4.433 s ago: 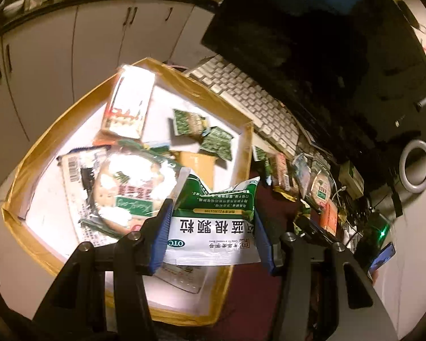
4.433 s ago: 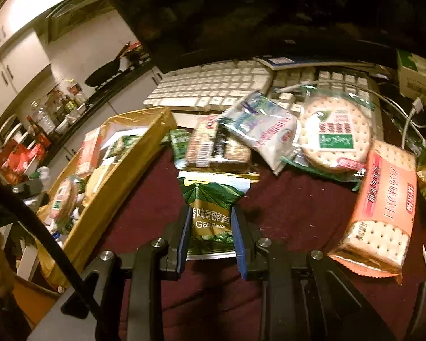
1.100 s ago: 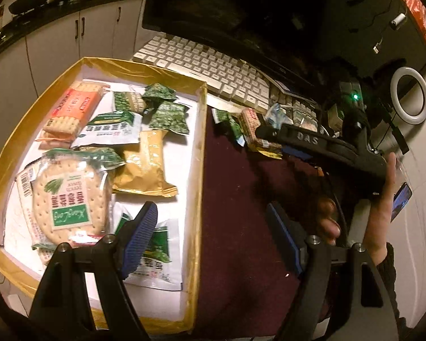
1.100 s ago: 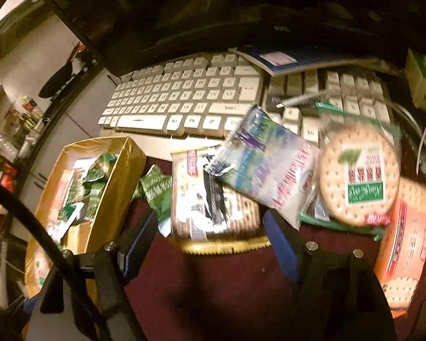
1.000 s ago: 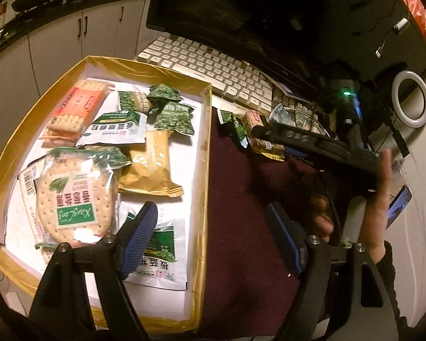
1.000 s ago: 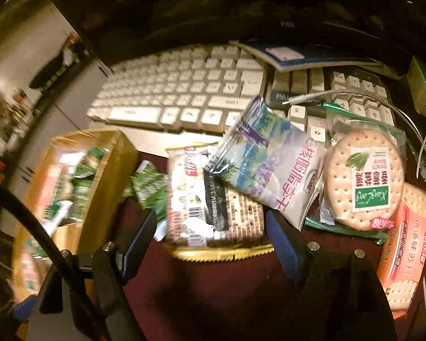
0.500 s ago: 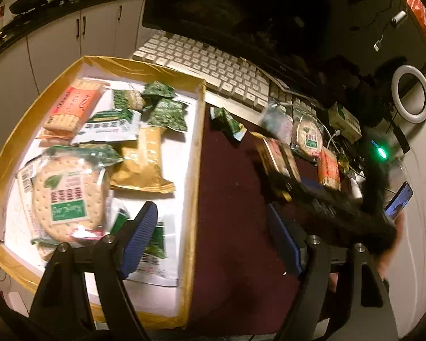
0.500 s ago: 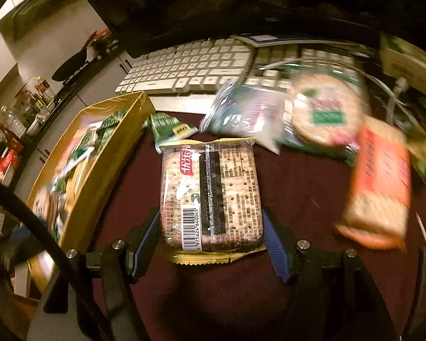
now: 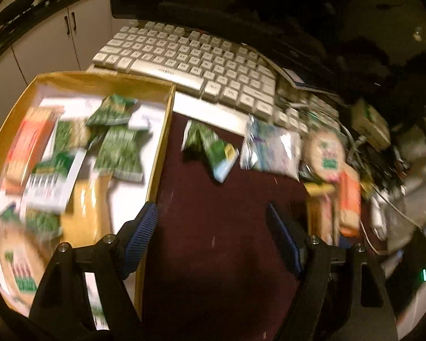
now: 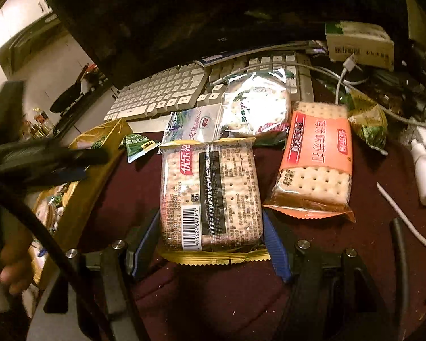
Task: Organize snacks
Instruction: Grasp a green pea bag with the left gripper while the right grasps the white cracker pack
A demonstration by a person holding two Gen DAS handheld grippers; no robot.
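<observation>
Snacks are lying loose in the yellow box (image 9: 159,147), left of the left gripper (image 9: 211,240), which is hanging spread and empty over the maroon cloth (image 9: 213,213); moments ago it was hovering over the box.

The right gripper (image 10: 211,237) is clamping a clear cracker pack (image 10: 210,196) by its sides, presumably for boxing; a second ago it was gaping, empty.
</observation>
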